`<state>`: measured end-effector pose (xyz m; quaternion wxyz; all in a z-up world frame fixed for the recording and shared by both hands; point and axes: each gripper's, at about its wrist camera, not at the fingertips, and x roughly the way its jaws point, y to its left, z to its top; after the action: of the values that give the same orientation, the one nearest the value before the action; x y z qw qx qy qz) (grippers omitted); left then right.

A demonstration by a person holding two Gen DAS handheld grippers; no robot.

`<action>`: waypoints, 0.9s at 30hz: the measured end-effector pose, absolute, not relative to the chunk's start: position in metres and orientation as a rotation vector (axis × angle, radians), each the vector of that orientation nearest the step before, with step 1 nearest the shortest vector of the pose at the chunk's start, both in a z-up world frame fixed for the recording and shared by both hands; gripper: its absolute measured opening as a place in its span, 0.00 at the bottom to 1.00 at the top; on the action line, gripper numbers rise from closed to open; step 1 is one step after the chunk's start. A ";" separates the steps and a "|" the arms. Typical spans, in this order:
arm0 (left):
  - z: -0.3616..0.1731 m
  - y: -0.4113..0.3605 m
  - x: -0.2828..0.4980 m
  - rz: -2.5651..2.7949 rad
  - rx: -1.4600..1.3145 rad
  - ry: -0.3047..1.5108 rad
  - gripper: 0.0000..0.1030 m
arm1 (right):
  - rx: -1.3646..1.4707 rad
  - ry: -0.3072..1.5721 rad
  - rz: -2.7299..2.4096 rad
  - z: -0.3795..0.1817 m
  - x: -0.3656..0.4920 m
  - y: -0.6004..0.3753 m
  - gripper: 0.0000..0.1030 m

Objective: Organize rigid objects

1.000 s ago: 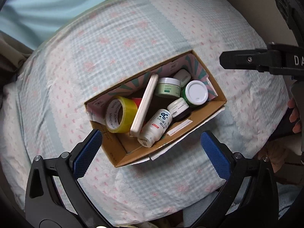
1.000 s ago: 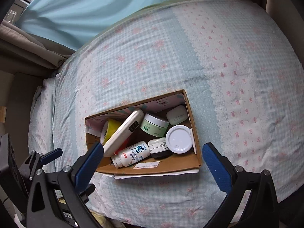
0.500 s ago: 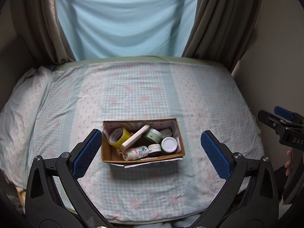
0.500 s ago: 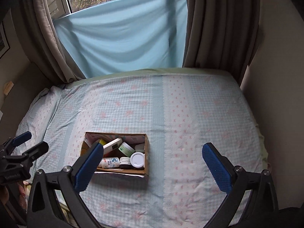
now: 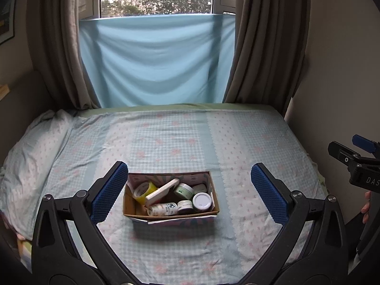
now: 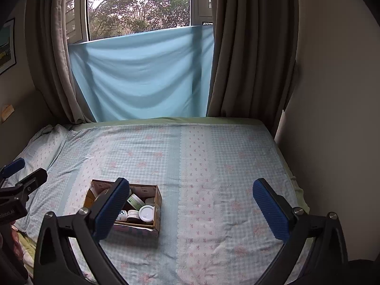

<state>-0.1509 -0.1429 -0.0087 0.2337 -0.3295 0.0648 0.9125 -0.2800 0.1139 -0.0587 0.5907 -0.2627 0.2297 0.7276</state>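
Both grippers had pulled well back from the cardboard box [image 5: 170,210] versus a second ago: then both cameras looked almost straight down into it, now the views were level and took in the whole bed [image 5: 237,142], the curtains and the window. Nothing in the box had moved. I read that as a retreat with the sort finished or paused, not an approach.

Left gripper [image 5: 188,192]: fingers wide apart, nothing between them, hanging clear above the near side of the bed. Right gripper [image 6: 197,205]: same, fingers spread and empty, off to the right of the box.

Box sat on the checked sheet near the front edge. Inside, all loose and leaning on each other:
- yellow tape roll [image 5: 144,189] at the left end
- flat white case [image 5: 162,192] propped diagonally
- white bottle [image 5: 163,209] lying on its side at the front
- green-labelled jar [image 5: 183,190], a jar with a white lid [image 5: 202,201], a small dark jar [image 5: 185,206]

Hard to make out:
- In the right wrist view its own left finger [image 6: 111,211] covered the box's left half; tape roll and case barely showed
- Labels too small to read
- Another pale item behind the jars, unclear what
- Box floor mostly hidden, so anything underneath was unknown
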 end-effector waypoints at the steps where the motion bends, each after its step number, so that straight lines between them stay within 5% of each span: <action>1: -0.009 -0.142 -0.149 2.509 -0.903 0.179 1.00 | -0.609 0.534 1.692 -0.059 -0.278 0.114 1.00; 27: -0.007 -0.127 -0.147 2.527 -0.873 0.170 1.00 | -0.591 0.483 1.697 -0.055 -0.273 0.116 1.00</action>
<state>-0.1465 -0.1268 -0.0070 0.2291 -0.3171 0.0617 0.9182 -0.2734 0.1163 -0.0551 0.5977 -0.2546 0.2082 0.7312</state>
